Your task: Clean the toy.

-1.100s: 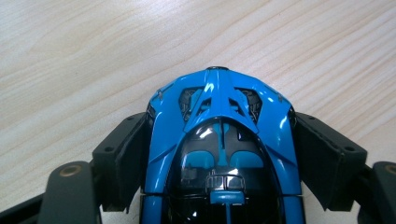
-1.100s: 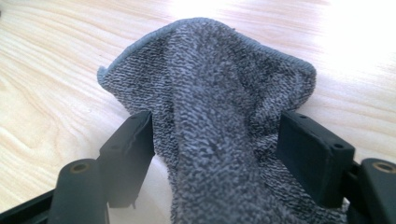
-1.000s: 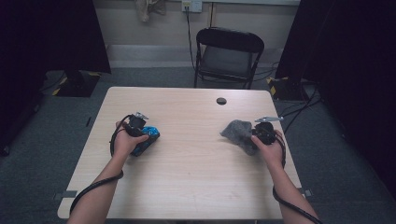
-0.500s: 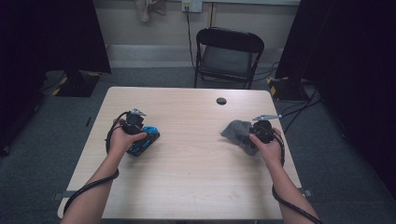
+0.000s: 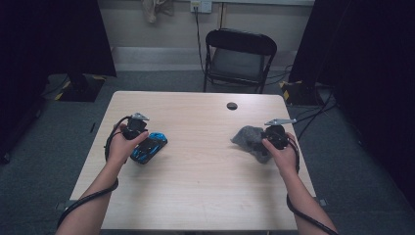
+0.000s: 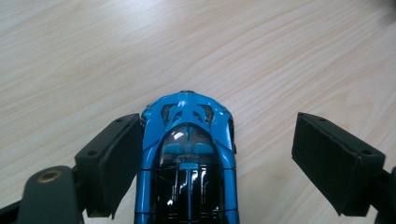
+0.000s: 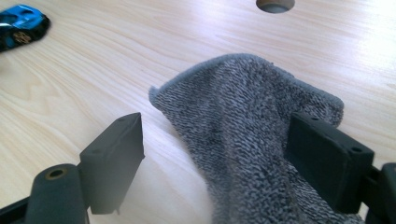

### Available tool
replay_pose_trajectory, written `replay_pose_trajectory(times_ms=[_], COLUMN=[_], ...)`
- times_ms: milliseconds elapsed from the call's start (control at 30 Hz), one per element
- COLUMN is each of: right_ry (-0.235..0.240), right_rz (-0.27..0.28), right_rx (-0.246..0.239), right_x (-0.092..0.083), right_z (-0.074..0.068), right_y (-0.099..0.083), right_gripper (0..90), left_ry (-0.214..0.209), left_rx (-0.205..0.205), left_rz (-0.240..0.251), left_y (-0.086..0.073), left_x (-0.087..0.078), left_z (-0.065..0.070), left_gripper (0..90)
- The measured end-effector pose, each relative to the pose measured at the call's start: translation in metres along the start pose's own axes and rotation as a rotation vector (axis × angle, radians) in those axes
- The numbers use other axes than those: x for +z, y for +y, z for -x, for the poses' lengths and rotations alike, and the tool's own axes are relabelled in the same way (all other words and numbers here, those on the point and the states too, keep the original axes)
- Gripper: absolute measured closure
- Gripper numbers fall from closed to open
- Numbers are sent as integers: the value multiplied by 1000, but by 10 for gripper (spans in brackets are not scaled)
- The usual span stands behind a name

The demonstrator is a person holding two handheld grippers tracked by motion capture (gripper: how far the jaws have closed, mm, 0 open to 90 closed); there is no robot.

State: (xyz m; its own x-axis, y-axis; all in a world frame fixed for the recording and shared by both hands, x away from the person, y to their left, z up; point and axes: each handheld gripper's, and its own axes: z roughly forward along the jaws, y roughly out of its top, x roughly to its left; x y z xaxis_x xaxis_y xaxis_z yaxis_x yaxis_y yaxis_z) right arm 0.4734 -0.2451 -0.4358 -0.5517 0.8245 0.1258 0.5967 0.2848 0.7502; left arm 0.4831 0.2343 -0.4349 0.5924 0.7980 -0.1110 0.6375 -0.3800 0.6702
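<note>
1. Blue toy car (image 6: 187,158) lies on table (image 5: 205,196) near its left edge, between the left gripper (image 6: 217,154)'s wide jaws, just opened, right pad clear.
2. Grey cloth (image 7: 252,140) near right edge, loosely between right gripper (image 7: 233,158)'s jaws, just widening.

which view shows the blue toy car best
The left gripper view: the blue toy car sits large between the left tool's open jaws, its roof and windows clear. The high view shows it small beside the left hand. The right gripper view catches it far off at the top left corner.
</note>
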Motion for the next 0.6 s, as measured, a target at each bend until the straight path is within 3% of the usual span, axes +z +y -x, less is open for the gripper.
replay_pose_trajectory(times_ms=[267,600], right_ry=[15,34], right_rz=[22,26], right_rx=[3,-30], right_x=[-11,-21], right_z=[-4,-12], right_y=[1,4], right_gripper=[182,182], left_ry=[-33,-57], left_rx=[10,44], left_rz=[6,20], left_y=[4,9], left_x=[-6,-9], left_z=[10,24], left_gripper=[163,163])
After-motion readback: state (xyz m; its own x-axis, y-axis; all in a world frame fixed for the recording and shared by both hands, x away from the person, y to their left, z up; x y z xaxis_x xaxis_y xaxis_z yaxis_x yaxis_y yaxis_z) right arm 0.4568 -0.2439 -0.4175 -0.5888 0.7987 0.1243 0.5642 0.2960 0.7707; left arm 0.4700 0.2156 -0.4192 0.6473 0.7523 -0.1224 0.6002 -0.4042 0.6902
